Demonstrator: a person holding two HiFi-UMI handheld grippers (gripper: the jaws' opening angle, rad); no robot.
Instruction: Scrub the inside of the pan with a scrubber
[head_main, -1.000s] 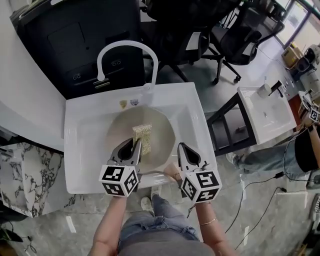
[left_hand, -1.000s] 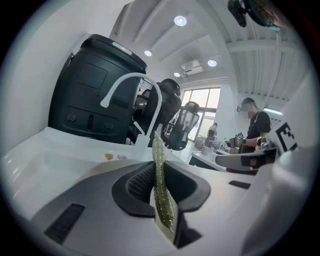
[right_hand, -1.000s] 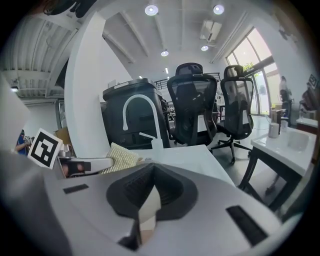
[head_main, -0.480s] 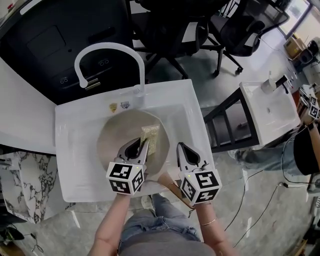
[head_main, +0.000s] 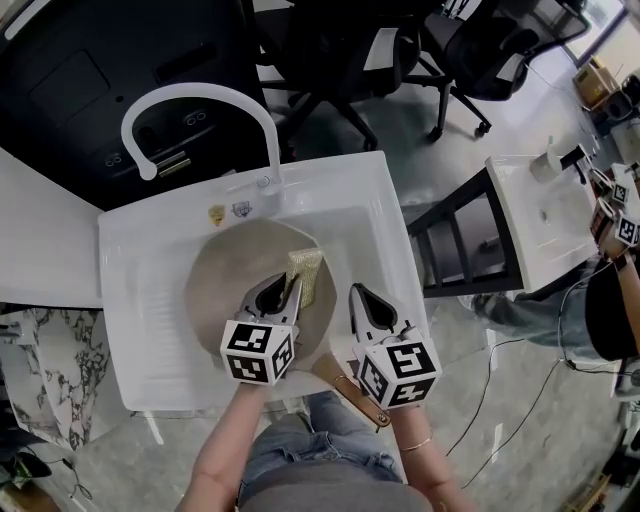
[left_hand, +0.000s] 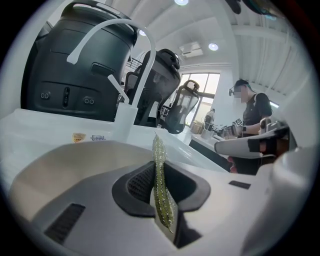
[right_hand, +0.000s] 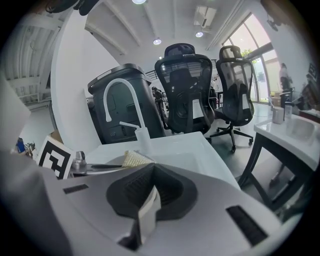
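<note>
The scrubber (head_main: 306, 272) was clamped edge-on between the fingers of the left gripper (head_main: 281, 292). Its free end projected past the fingertips over the right part of the pan (head_main: 222, 290), which was set in the sink (head_main: 140, 325). The right gripper (head_main: 362, 302) was held just right of the pan, fingers closed together.

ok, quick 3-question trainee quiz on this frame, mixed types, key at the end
1. True or false: the scrubber lies loose in the sink.
2. The pan sits: A in the sink, B on the floor, C on a chair.
3. Which gripper is nearest the pan's handle?
Key: 1 false, the left gripper has its jaws clamped on it; 2 A; 3 the right gripper.
</note>
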